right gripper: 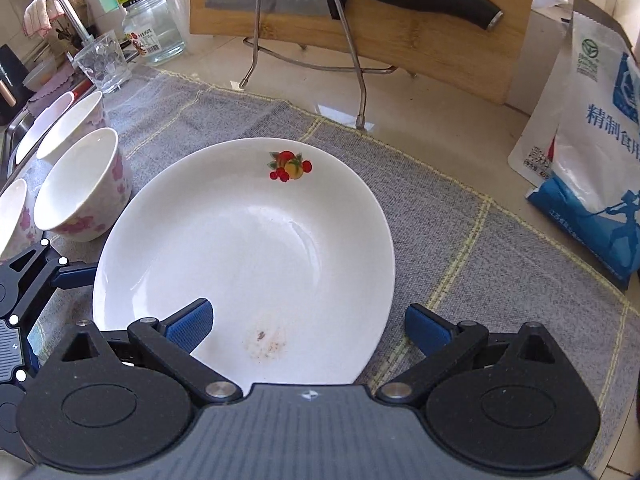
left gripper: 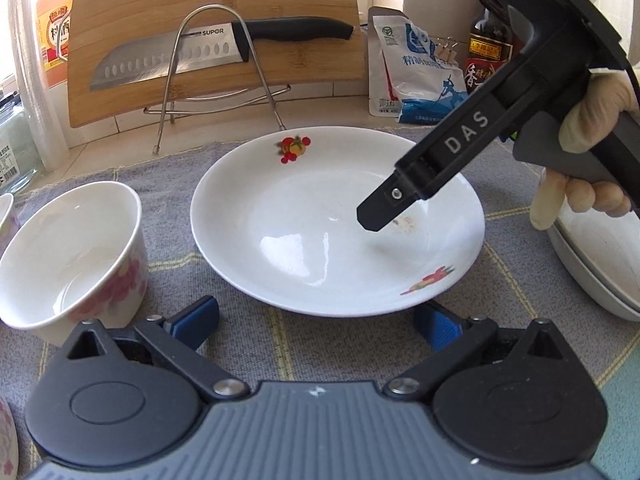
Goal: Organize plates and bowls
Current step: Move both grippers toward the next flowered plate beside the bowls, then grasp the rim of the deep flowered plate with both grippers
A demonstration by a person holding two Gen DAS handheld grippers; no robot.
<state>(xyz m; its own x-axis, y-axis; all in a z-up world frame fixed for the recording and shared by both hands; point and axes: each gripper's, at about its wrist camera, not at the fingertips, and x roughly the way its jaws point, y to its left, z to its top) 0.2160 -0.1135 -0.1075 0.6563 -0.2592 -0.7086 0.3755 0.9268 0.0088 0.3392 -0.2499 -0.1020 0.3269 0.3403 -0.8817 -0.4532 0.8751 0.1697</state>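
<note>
Now both the left gripper (left gripper: 316, 322) and right gripper (right gripper: 308, 326) are held wide open, empty, at the 6 o'clock edge of the white plate (right gripper: 240, 240).

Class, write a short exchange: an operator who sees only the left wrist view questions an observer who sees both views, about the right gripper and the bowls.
Operator: I see the right gripper side-on over the plate. Are its jaws apart?
Observer: Yes. The right gripper is open: one blue finger is above the plate, the other is outside its rim over the cloth.
Operator: I see one bowl fully. Are there more?
Observer: Yes, at least three bowls sit left of the plate, the nearest bowl close to its rim.
</note>
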